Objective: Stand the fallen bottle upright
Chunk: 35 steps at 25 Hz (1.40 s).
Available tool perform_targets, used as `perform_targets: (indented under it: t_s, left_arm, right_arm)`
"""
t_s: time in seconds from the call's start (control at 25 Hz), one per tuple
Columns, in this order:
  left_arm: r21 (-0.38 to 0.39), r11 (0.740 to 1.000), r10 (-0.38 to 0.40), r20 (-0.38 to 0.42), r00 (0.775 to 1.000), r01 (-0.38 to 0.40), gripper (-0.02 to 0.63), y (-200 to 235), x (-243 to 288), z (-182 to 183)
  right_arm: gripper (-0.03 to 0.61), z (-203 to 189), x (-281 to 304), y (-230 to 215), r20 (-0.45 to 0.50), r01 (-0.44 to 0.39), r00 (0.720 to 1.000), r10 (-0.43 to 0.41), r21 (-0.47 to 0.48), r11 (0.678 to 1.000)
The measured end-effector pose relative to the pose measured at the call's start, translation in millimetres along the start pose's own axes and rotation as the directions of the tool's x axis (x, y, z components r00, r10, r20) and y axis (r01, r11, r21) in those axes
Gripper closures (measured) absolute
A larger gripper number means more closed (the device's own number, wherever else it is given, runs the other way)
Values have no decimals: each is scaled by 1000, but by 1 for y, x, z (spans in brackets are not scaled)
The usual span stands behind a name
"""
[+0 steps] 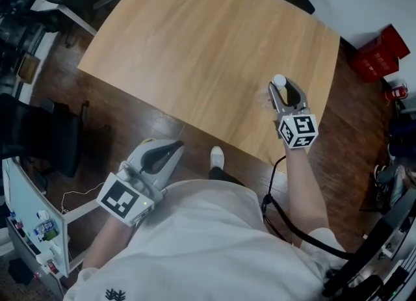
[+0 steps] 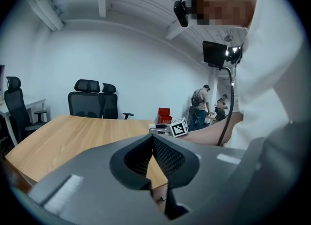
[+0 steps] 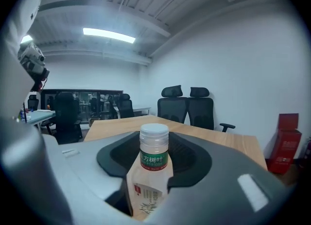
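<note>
Right gripper (image 1: pixel 281 91) has its fingers (image 3: pixel 187 161) clenched on the bottle (image 3: pixel 154 163), cap up, long axis near vertical, by the table's (image 1: pixel 195 46) right edge. Left gripper (image 1: pixel 168 152), pinched together on nothing, hangs farther off.

A pale wooden table (image 1: pixel 195 39) fills the middle of the scene. Near its near right corner the right gripper (image 1: pixel 281 93) has a bottle (image 1: pixel 279 81) between its jaws, white cap facing up, with the marker cube (image 1: pixel 298 130) just behind on the near side. The left gripper (image 1: pixel 170 147) hangs off the table's near edge – over the dark floor (image 1: pixel 104 114), left of a white shoe (image 1: pixel 217 158). A red crate (image 1: pixel 382 51) sits at far right.
</note>
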<state>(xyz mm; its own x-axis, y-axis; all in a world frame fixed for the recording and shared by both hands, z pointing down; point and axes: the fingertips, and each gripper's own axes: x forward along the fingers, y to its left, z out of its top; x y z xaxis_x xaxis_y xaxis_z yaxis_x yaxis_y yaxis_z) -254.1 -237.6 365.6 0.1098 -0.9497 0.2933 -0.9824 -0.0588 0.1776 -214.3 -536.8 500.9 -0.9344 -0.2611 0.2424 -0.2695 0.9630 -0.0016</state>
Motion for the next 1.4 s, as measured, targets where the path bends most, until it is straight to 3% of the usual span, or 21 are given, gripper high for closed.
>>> perform_targets:
  t_s: [0.28,0.52,0.72,0.84,1.0,1.2,1.4]
  left_arm:
    - [23,999,-33,1,999,33,614,-5,-6,0]
    - [55,997,-57,34,998,55,614,-6,-28,-1]
    - [93,992,-96,77,992,89,614,-10,-70,-14]
    - [116,985,-135,81,988,125,614,-16,-103,-29]
    - [122,966,-237,69,969,228,614,-40,-138,-54]
    - [108,940,-328,34,944,323,614,-76,-171,-86]
    - [131,918,-382,35,923,375,614,-123,-190,-98]
  right_arm:
    - [390,-7,-3,7,-27,11,1000,-12,-31,999]
    - [222,2,-14,4,-35,62,997,-64,-46,997]
    - [207,34,-68,19,31,175,984,-174,-24,984]
    - [207,44,-116,61,37,212,977,-211,-13,977]
    - [207,40,-195,139,3,248,969,-249,34,968]
    - [207,22,-284,244,-47,245,969,-241,96,965]
    - [207,16,-358,305,-46,241,970,-237,123,963]
